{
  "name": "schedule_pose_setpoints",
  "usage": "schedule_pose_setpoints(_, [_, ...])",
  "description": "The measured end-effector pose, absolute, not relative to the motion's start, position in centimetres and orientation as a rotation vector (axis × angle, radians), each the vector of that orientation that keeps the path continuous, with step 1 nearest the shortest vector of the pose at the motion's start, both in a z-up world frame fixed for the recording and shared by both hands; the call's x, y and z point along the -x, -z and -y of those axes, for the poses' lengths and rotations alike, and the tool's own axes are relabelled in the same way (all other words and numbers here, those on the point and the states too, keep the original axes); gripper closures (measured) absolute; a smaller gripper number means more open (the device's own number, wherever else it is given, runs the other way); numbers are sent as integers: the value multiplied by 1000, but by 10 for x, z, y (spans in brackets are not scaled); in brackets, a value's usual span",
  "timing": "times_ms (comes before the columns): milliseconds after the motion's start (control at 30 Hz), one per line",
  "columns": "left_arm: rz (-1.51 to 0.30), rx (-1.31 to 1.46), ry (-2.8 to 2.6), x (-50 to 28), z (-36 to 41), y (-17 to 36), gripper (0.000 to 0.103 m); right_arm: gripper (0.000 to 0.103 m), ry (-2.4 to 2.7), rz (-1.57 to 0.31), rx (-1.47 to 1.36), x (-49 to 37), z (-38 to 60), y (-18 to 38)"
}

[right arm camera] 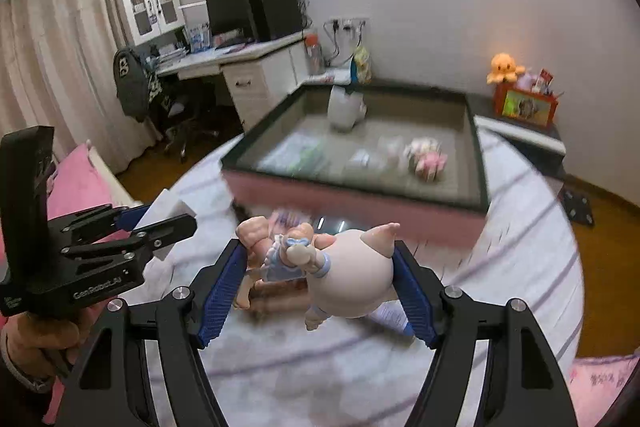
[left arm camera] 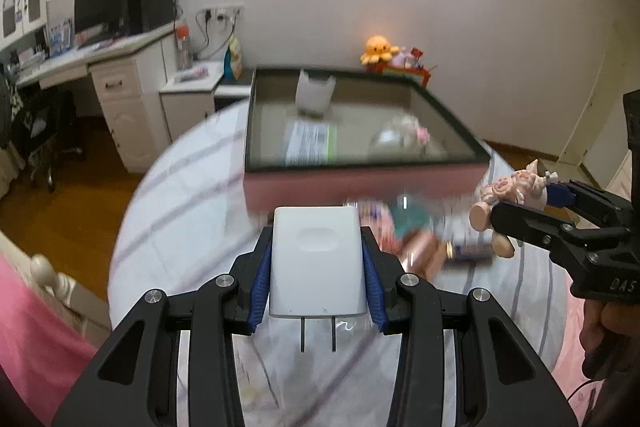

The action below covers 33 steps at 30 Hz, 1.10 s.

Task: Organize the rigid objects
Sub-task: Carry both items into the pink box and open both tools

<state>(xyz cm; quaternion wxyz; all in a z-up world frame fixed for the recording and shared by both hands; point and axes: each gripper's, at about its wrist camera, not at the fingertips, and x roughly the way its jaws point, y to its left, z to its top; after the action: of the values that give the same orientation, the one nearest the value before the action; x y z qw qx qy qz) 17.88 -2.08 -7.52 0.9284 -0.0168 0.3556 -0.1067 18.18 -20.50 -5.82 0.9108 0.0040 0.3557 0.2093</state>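
My left gripper (left arm camera: 318,259) is shut on a white plug-in charger (left arm camera: 318,261), prongs pointing back at the camera, held above the striped cloth. My right gripper (right arm camera: 320,267) is shut on a pink pig figurine (right arm camera: 352,271); it also shows in the left wrist view (left arm camera: 508,199) at the right. The left gripper appears in the right wrist view (right arm camera: 160,219) at the left, still holding the charger (right arm camera: 176,211). Ahead stands a pink box with a dark rim (left arm camera: 364,167), also in the right wrist view (right arm camera: 360,187), holding a white cup (left arm camera: 314,93), a labelled packet (left arm camera: 310,143) and small toys (right arm camera: 426,157).
Blurred small items (left arm camera: 420,235) lie on the striped cloth (left arm camera: 180,227) in front of the box. A desk with a monitor (left arm camera: 100,7) and a chair stand at the left. An orange plush (left arm camera: 378,49) sits on a red box behind.
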Motion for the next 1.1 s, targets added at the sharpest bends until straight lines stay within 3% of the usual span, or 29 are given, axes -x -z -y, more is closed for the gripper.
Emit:
schedule_pose_setpoints(367, [-661, 30, 245, -288, 38, 37, 62, 30, -361, -700, -68, -289, 220, 38])
schedule_pose_setpoints(867, [-770, 12, 223, -398, 56, 77, 62, 29, -270, -809, -122, -391, 223, 82])
schedule_pose_setpoints(933, [-776, 1, 211, -399, 57, 79, 51, 20, -259, -810, -127, -392, 224, 83])
schedule_pose_setpoints(967, [-771, 2, 207, -397, 56, 79, 46, 19, -249, -806, -127, -391, 225, 82])
schedule_pose_setpoints(1033, [-747, -3, 185, -391, 53, 75, 20, 18, -235, -800, -123, -387, 226, 79])
schedule_pose_setpoints(1100, [-715, -12, 160, -380, 49, 69, 11, 17, -214, -792, -125, -378, 229, 76])
